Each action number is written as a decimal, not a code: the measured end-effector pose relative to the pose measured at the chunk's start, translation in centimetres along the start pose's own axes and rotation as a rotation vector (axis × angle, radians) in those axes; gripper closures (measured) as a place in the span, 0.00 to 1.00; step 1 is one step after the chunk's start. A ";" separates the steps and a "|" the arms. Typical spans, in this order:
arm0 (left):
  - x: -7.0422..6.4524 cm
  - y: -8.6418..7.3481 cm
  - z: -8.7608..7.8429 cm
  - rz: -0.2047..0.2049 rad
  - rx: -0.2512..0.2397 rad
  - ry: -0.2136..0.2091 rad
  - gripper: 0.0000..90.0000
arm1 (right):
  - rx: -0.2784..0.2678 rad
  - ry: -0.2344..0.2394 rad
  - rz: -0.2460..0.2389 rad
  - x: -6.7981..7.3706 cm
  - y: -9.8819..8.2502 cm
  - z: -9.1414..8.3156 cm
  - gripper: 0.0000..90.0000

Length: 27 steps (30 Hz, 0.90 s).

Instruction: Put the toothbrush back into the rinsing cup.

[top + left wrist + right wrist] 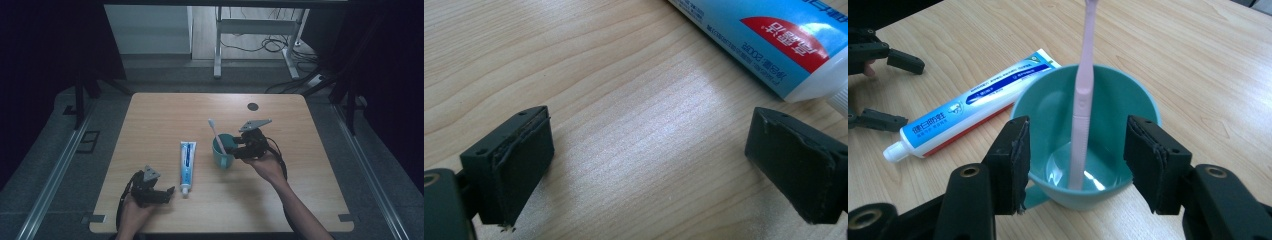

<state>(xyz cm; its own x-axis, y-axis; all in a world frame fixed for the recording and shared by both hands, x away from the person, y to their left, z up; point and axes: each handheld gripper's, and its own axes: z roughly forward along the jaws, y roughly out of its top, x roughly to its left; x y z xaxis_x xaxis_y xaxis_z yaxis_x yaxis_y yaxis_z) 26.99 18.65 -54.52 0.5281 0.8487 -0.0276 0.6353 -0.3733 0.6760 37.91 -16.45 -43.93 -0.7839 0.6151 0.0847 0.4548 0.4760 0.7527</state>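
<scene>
Left gripper [167, 192] sits wide open, low beside the toothpaste tube [187, 161]. Right gripper [1075, 165] is open too, well right of that tube.

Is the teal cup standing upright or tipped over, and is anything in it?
Upright. The teal cup rests on its base with its mouth facing up, and a pink toothbrush stands inside, leaning against the rim; its bottom otherwise looks empty.

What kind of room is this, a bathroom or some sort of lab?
Probably a lab or recording booth, not a bathroom. A bare wooden table stands between dark curtains, loose cables trail over the floor behind, and the toothpaste and cup look like props.
</scene>
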 end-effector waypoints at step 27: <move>0.0 0.0 0.0 -0.004 0.001 0.001 0.06 | -0.023 -0.055 -0.007 -1.0 -3.7 -4.2 0.42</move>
<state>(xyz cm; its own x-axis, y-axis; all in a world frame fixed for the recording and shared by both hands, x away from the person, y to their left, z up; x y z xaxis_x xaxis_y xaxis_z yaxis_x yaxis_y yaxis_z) 26.97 18.64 -54.52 0.5250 0.8506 -0.0293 0.6380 -0.3706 0.6750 35.24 -21.51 -44.06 -0.7623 0.6457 0.0439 0.4392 0.4664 0.7679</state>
